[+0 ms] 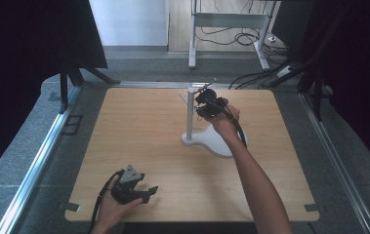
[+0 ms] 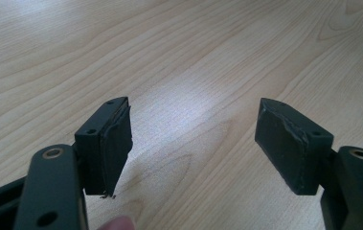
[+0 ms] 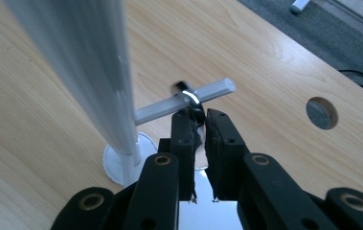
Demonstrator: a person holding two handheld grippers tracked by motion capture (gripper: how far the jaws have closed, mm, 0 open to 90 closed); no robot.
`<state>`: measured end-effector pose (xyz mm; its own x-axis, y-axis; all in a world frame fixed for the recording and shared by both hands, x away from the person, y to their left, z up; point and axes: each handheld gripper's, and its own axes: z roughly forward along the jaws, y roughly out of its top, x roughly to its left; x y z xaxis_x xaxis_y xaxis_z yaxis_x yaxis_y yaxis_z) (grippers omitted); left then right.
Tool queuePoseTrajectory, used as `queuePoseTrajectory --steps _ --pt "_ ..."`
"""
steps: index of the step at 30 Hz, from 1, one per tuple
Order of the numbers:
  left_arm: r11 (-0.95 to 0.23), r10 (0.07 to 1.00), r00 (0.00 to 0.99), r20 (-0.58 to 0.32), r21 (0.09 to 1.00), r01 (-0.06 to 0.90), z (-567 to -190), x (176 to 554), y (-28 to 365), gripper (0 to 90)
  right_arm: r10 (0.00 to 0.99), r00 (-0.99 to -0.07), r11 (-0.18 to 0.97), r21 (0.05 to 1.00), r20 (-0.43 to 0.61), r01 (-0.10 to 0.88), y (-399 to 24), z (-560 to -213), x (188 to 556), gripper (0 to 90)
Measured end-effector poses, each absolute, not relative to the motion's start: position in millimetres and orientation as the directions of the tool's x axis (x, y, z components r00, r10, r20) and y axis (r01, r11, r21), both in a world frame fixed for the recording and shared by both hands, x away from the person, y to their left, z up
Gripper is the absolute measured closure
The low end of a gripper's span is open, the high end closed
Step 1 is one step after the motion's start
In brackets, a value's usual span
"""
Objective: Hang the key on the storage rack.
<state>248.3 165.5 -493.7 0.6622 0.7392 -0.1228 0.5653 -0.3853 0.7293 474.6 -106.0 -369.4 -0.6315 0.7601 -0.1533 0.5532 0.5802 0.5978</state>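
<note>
Two grippers were in use, each at a different stage. The right gripper (image 3: 199, 120) was raised at the top of the white stand (image 1: 190, 109), its jaws almost closed on a small dark part that carried a metal ring (image 3: 188, 93). The ring sat on the stand's side peg (image 3: 184, 101), between the post and the peg's free end. What the dark part was could not be determined. Whether the ring was being hung or removed could not be determined either; the step in hand was judged to be work at the peg.

The next move was judged to require travel straight along the peg's axis, as any sideways pull would load the post and could tip the stand on its base (image 1: 216, 142).

The left gripper (image 2: 196, 143) rested low near the front edge of the table (image 1: 138, 126), jaws wide apart and holding nothing. Open wood lay on all sides of it. The stand stood near the table's middle, well clear of every edge, leaving free room around the right hand (image 1: 224, 122).
</note>
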Motion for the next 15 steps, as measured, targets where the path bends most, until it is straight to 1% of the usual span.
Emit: queuePoseTrajectory --steps 2,4,6,7,10,15 --pt "-0.386 0.739 0.663 -0.123 0.729 0.566 -494.0 248.2 165.2 29.1 0.760 -0.633 0.579 0.597 -0.150 0.554 -105.4 -369.9 473.7 80.6" --pt "-0.386 0.738 0.663 -0.123 0.729 0.565 -494.0 248.2 164.9 29.1 0.754 -0.640 0.582 0.597 -0.143 0.552 -104.7 -370.4 471.1 76.0" --pt "-0.387 0.739 0.663 -0.122 0.728 0.565 -493.9 248.1 164.8 29.2 0.753 -0.644 0.582 0.596 -0.138 0.553 -104.8 -370.3 470.3 74.7" --pt "-0.388 0.739 0.663 -0.121 0.727 0.566 -493.9 248.0 164.3 29.1 0.751 -0.648 0.580 0.600 -0.130 0.551 -105.3 -369.4 467.9 72.0" --pt "-0.390 0.738 0.664 -0.121 0.726 0.567 -494.2 248.0 163.8 29.2 0.742 -0.653 0.592 0.602 -0.150 0.535 -104.7 -367.1 462.4 70.0" --pt "-0.395 0.736 0.667 -0.119 0.724 0.565 -495.3 248.0 162.1 29.1 0.739 -0.659 0.585 0.616 -0.137 0.528 -107.5 -361.3 453.5 67.1"
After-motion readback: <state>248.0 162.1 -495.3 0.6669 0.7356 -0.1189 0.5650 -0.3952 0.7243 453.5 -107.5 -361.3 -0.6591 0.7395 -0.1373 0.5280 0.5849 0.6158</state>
